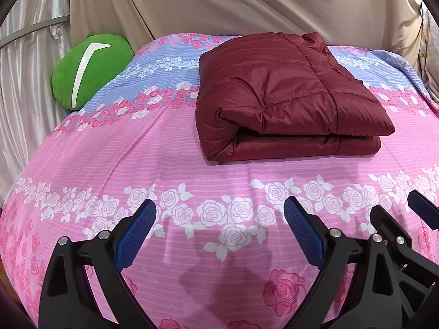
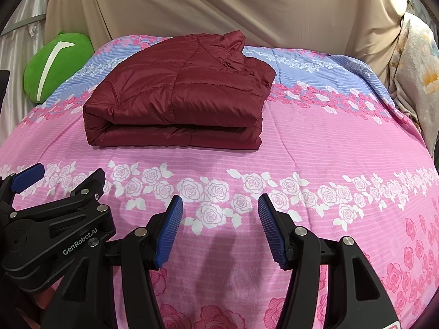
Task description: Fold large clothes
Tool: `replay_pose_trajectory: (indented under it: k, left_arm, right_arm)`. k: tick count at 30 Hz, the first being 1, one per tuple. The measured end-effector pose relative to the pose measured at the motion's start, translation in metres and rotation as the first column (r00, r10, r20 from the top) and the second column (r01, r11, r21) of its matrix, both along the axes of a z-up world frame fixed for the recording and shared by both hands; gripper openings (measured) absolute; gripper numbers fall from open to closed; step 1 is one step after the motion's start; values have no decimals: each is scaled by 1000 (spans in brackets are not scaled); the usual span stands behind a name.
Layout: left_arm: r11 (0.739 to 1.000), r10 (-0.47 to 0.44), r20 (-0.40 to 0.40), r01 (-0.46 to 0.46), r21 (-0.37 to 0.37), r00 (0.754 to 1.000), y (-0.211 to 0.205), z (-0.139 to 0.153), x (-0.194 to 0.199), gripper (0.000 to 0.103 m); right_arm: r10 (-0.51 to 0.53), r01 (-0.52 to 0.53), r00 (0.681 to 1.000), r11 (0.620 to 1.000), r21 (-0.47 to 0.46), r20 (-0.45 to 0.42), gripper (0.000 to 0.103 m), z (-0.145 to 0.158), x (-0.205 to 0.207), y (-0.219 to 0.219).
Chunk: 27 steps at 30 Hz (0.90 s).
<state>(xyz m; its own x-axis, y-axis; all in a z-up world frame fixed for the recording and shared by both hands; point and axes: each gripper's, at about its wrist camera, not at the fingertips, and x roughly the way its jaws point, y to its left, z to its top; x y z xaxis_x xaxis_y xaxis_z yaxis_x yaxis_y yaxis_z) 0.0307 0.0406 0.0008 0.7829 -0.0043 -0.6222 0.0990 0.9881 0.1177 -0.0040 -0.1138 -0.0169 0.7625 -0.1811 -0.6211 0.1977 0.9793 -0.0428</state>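
Toward twelve o'clock on the bed, maroon puffer jacket lies folded into a compact stack, collar at the far end, likely finished. Left claw and right claw hover near six o'clock, jaws apart, empty, well clear of it. Green cushion sits at ten o'clock.

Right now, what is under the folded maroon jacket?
The maroon jacket lies folded on the floral bedsheet, straddling its pink and blue bands. The sheet shows all around it; whatever lies directly beneath or between the folded layers is covered. Neither gripper touches it.
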Motion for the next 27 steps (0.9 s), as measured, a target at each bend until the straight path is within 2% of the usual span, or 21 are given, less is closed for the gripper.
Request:
replay_pose_trajectory:
  k: [27]
  left_arm:
    - [1000, -4, 13, 4, 7, 1000, -1, 3, -2, 87]
  right_arm:
    - [-6, 6, 1000, 1000, -9, 5, 57, 2, 0, -3]
